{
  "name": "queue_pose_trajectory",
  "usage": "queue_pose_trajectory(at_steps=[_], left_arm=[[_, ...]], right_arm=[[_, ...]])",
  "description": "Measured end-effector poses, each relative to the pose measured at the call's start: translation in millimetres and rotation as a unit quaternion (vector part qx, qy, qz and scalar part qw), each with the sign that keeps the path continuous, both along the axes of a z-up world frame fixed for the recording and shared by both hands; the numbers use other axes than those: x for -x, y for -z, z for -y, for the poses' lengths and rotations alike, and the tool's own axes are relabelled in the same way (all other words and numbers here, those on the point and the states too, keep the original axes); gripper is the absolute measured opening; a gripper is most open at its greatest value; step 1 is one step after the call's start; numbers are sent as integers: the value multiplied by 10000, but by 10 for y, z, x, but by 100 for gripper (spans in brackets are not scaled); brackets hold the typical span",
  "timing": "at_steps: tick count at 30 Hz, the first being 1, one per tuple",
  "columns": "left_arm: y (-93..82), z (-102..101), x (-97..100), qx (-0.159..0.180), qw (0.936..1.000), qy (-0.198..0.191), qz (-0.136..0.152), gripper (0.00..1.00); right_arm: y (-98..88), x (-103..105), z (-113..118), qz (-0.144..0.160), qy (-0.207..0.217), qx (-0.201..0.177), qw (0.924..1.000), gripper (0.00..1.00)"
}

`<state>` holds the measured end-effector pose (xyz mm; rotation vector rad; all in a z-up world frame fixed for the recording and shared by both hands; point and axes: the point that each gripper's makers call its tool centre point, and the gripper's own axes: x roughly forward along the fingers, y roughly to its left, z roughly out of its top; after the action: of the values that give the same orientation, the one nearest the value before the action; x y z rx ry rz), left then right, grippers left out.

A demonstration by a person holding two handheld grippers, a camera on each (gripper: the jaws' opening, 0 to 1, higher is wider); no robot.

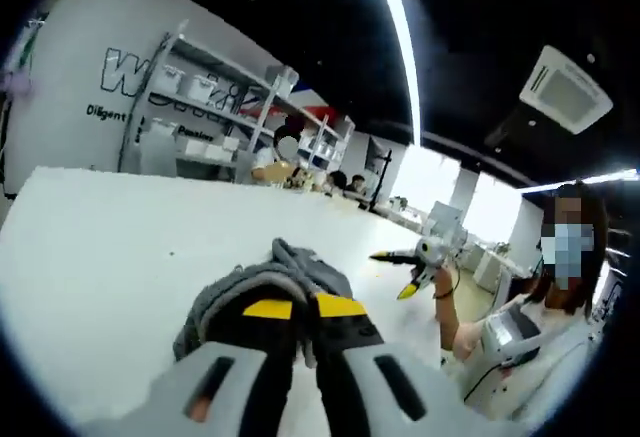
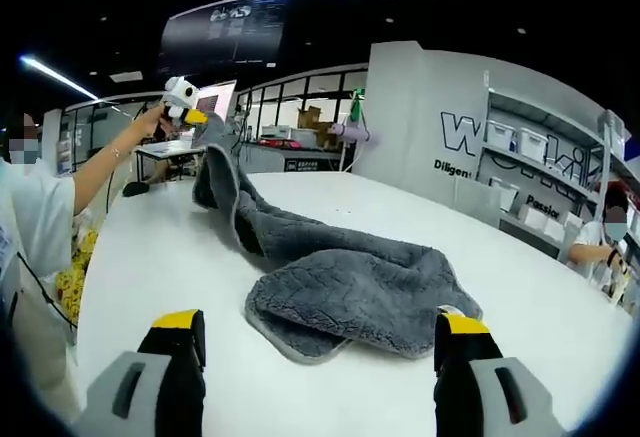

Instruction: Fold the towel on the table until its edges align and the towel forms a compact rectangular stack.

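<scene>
On the white table [image 2: 560, 307] the grey towel [image 2: 340, 277] lies half bunched; left gripper [image 1: 300, 309] clamps one corner, lifting it, right gripper [image 2: 320, 342] hovers wide apart near the heap.

open-plan lab: storage shelves [image 1: 215, 92], lettered wall [image 2: 470, 142], long white tables [image 2: 330, 197]

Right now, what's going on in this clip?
A person is partway into folding a grey towel on a white table. The left gripper is shut on one end of the towel and holds it raised off the table. The right gripper is open and empty, just short of the other end, which lies bunched on the table. No neat fold or rectangular stack yet.
</scene>
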<state>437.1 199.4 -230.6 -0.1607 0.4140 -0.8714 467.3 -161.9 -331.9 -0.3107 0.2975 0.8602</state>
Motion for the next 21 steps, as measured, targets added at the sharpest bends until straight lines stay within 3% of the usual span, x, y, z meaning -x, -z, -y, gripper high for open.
queue_pose_trajectory(at_steps=[6,10,11,13,14,15,16,17,21], left_arm=[[627,187,366,-762,9933,420,-764,7],[1113,46,490,-1490,9811,35,-1236,7],[1098,-73,509,-1704,9760,-61,-1354,7],[1476,-50,251,-1894,9668,162,-1709,7],[1474,-43,256,-1858,9668,165,-1746,7],[1613,-65,174,-1841,9677,156,-1714,7],[1635,-68,129,-1758,9701,149,-1666,7],[1654,25,180,-1697,9724,95,-1597,7],[1640,-36,122,-1828,9743,5,-1317,10]], right_arm=[[22,-2,-5,-33,0,25,10000,100],[24,3,-14,-32,-15,34,10000,99],[25,5,-15,-29,-16,42,10000,99],[25,6,-18,-23,-27,57,10000,99],[26,8,-22,-24,-32,57,10000,99],[29,7,-23,-29,-29,59,10000,99],[32,5,-24,-31,-27,63,10000,99],[39,1,-23,-37,-23,77,10000,99],[53,-3,-24,-67,-20,78,9999,99]])
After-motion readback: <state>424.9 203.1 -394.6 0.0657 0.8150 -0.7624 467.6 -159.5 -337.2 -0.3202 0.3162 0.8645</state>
